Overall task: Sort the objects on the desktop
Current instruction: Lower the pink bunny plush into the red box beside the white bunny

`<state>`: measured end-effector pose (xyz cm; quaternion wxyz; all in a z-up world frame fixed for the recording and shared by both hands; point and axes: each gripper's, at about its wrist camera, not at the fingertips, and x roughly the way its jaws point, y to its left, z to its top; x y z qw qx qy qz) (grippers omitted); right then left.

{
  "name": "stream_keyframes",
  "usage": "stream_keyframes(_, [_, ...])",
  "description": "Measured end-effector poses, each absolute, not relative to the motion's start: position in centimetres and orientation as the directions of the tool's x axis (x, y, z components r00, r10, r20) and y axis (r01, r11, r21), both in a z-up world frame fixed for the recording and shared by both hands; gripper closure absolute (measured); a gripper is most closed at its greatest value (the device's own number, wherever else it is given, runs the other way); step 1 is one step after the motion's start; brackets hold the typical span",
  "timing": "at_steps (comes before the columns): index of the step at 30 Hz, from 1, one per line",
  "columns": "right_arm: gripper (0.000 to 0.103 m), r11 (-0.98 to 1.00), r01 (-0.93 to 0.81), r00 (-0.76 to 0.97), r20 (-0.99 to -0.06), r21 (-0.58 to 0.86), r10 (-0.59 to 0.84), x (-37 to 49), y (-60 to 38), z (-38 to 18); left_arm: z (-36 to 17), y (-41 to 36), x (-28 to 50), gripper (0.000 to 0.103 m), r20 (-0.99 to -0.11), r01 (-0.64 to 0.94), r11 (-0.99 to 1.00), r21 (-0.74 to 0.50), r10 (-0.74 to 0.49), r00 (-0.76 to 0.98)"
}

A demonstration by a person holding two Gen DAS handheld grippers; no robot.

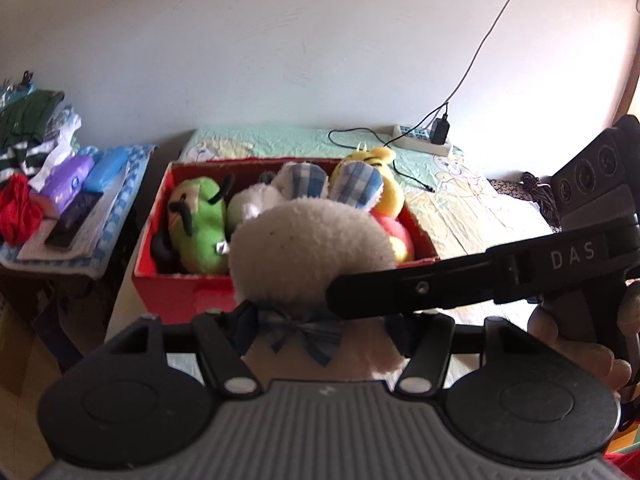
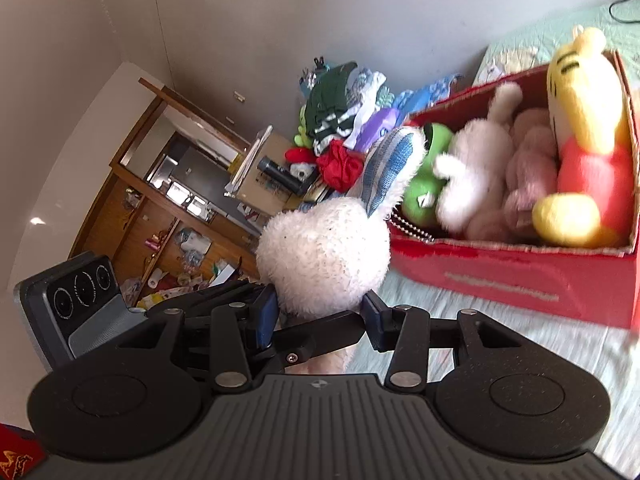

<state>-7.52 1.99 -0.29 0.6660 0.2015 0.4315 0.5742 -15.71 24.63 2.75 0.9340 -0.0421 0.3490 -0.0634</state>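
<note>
Plush rabbit (image 1: 308, 244), white with checked ears, is clamped at the neck by the left gripper (image 1: 320, 332), just short of the red box (image 1: 180, 292) of plush toys on the bed. Right wrist view: the right gripper (image 2: 320, 312) pinches it too, so uneven release could snag it on the box's near wall.

Pale wall (image 1: 280, 40) — wooden cabinet (image 2: 132, 216) sunlit, side table (image 1: 80, 240) cluttered.
</note>
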Motion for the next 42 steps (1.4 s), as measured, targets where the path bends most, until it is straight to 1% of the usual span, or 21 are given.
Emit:
stream_keyframes(4, [0.056, 0.324, -0.589, 0.106, -0.326, 0.741, 0.939, -6.2, 2.3, -0.1, 2.9, 25.3, -12.3, 0.04, -0.618, 0.181, 0.977, -0.11, -0.21, 0.757])
stream_keyframes(8, [0.056, 0.4, -0.56, 0.246, -0.316, 0.725, 0.916, -5.4, 3.5, -0.8, 2.4, 26.5, -8.8, 0.038, -0.611, 0.28, 0.955, -0.097, -0.279, 0.741])
stream_keyframes(14, [0.056, 0.506, -0.506, 0.393, -0.336, 0.698, 0.856, -5.3, 5.6, -3.1, 0.3, 28.0, -5.1, 0.037, -0.659, 0.424, 0.904, -0.049, -0.348, 0.666])
stream_keyframes(15, [0.056, 0.522, -0.502, 0.414, -0.338, 0.69, 0.845, -5.5, 6.1, -3.5, -0.1, 28.3, -4.7, 0.035, -0.669, 0.443, 0.896, -0.035, -0.35, 0.656])
stream_keyframes(17, [0.057, 0.552, -0.514, 0.45, -0.341, 0.657, 0.825, -6.0, 7.1, -3.9, -0.7, 28.6, -4.2, 0.034, -0.682, 0.467, 0.884, -0.004, -0.344, 0.645])
stream_keyframes(19, [0.06, 0.587, -0.539, 0.484, -0.348, 0.605, 0.803, -6.6, 8.4, -3.9, -1.3, 29.0, -3.9, 0.034, -0.696, 0.48, 0.877, -0.001, -0.346, 0.63])
stream_keyframes(23, [0.064, 0.608, -0.547, 0.478, -0.381, 0.576, 0.792, -6.5, 10.3, -4.3, -2.7, 29.9, -3.8, 0.035, -0.714, 0.495, 0.869, 0.006, -0.343, 0.611])
stream_keyframes(24, [0.067, 0.611, -0.54, 0.465, -0.401, 0.578, 0.79, -6.2, 10.7, -4.6, -3.0, 30.3, -3.6, 0.035, -0.723, 0.5, 0.866, 0.003, -0.343, 0.599])
stream_keyframes(28, [0.067, 0.633, -0.522, 0.464, -0.433, 0.571, 0.773, -5.8, 11.6, -4.5, -3.3, 31.6, -3.5, 0.036, -0.717, 0.509, 0.86, -0.051, -0.386, 0.581])
stream_keyframes(32, [0.069, 0.692, -0.504, 0.457, -0.52, 0.517, 0.722, -4.8, 12.5, -3.9, -3.6, 31.4, -2.6, 0.034, -0.725, 0.521, 0.851, -0.062, -0.397, 0.562])
stream_keyframes(35, [0.071, 0.711, -0.503, 0.434, -0.568, 0.492, 0.699, -3.9, 13.2, -3.8, -4.1, 30.8, -2.2, 0.031, -0.728, 0.528, 0.849, -0.028, -0.379, 0.571])
stream_keyframes(37, [0.071, 0.711, -0.508, 0.377, -0.617, 0.486, 0.691, -2.9, 13.5, -4.2, -4.4, 30.9, -1.9, 0.029, -0.735, 0.524, 0.851, -0.019, -0.367, 0.57])
stream_keyframes(39, [0.071, 0.711, -0.523, 0.339, -0.65, 0.471, 0.68, -2.3, 14.0, -3.9, -4.3, 31.2, -1.6, 0.029, -0.741, 0.523, 0.851, -0.043, -0.379, 0.555])
stream_keyframes(42, [0.071, 0.722, -0.567, 0.341, -0.684, 0.396, 0.644, -2.7, 14.3, -3.6, -4.1, 31.4, -1.8, 0.029, -0.74, 0.528, 0.848, -0.033, -0.376, 0.557])
